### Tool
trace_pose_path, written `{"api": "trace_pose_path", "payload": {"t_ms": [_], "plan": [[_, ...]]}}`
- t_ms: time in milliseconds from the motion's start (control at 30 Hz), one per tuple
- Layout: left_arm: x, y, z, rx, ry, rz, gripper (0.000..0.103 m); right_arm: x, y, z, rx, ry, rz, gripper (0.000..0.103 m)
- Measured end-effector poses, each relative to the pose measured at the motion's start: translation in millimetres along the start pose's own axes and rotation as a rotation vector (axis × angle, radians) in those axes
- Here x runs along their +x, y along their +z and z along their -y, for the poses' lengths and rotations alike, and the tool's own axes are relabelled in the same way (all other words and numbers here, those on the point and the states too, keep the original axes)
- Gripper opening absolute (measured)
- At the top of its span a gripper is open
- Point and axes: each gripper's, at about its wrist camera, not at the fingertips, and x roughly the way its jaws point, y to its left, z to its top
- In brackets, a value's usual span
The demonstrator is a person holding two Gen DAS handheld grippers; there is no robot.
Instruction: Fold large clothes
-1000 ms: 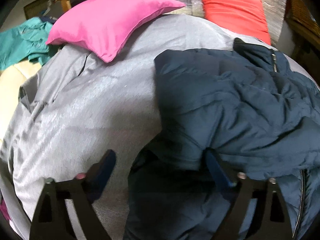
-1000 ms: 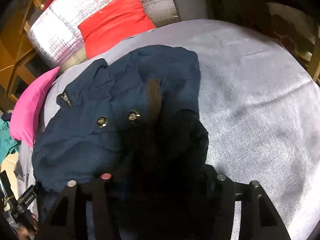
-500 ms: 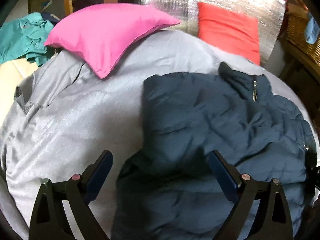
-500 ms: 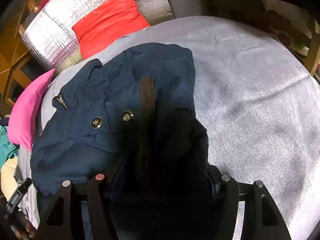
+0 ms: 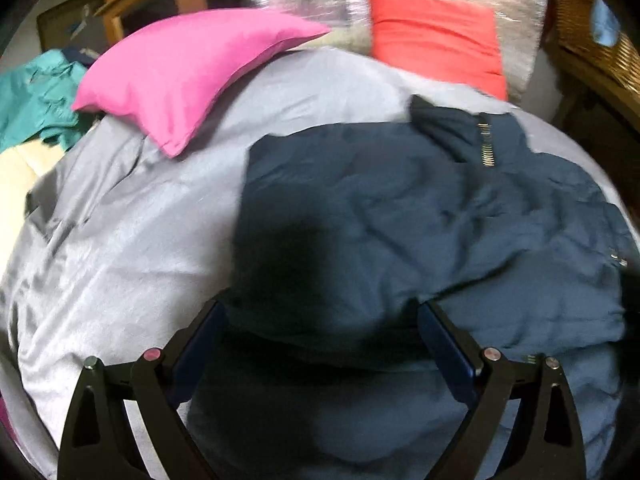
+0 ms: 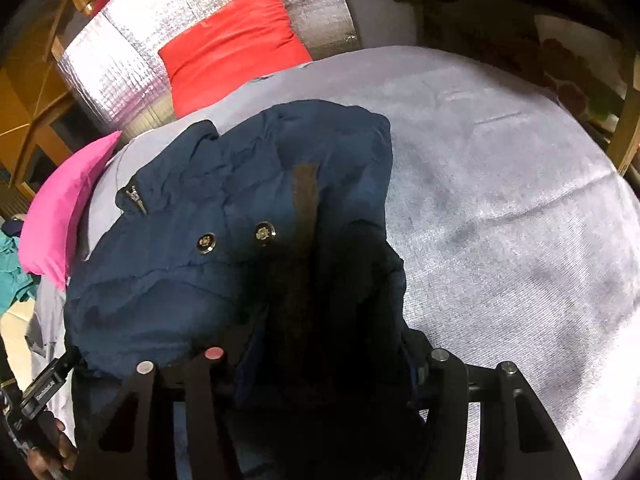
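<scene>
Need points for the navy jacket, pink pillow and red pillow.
navy jacket (image 5: 420,220): left wrist view, on the crumpled middle of its upper layer.
pink pillow (image 5: 188,80): left wrist view, on the middle of its face.
red pillow (image 6: 232,52): right wrist view, on the middle of its front.

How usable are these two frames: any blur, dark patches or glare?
Left wrist view: soft with motion blur, and a dark shadow lies on the jacket ahead of the left gripper. Right wrist view: sharper, but the fabric near the right gripper is nearly black; the silver foil panel glares. Both bend at the edges.
</scene>
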Motion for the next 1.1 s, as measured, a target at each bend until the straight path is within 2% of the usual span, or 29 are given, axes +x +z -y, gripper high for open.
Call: {"api": "trace_pose_path", "payload": {"t_ms": [67,133,233,333,433,467,533,633,700,733,833,900,967,1100], "plan": [[7,-2,10,0.045,0.009,-0.024,0.097,6,-1,2,0.009,0.011,-0.016,0.059],[23,-6,13,0.083,0.033,-0.085,0.097,8,0,4,0.027,0.024,-0.023,0.059],[26,-4,5,0.047,-0.003,-0.123,0.097,-1,4,9,0.063,0.048,-0.017,0.059],[8,0,-2,0.033,0.006,-0.07,0.097,-24,10,14,0.081,0.038,0.053,0.059],[-15,3,-3,0.032,-0.008,0.004,0.097,-59,14,16,0.081,0.026,0.196,0.059],[-23,4,-3,0.03,-0.024,0.028,0.097,-72,14,14,0.077,0.049,0.245,0.059],[-37,3,2,0.033,-0.063,0.072,0.097,-83,11,11,0.066,0.109,0.273,0.059],[-43,-2,18,0.056,-0.116,0.074,0.097,-73,10,-3,0.043,0.261,0.204,0.059],[-31,-5,27,0.076,-0.123,0.024,0.097,-62,5,-13,0.03,0.308,0.149,0.058],[-23,-7,31,0.084,-0.116,-0.004,0.097,-55,3,-19,0.019,0.321,0.12,0.055],[2,-12,39,0.099,-0.092,-0.091,0.097,-33,-1,-29,-0.009,0.32,0.048,0.053],[20,-19,42,0.095,-0.083,-0.161,0.097,-10,-5,-33,-0.003,0.289,-0.035,0.053],[22,-19,43,0.098,-0.076,-0.162,0.097,8,-11,-31,0.01,0.264,-0.096,0.053],[-4,-8,42,0.099,-0.132,-0.093,0.097,-3,-10,-36,0.001,0.269,-0.053,0.052]]}}
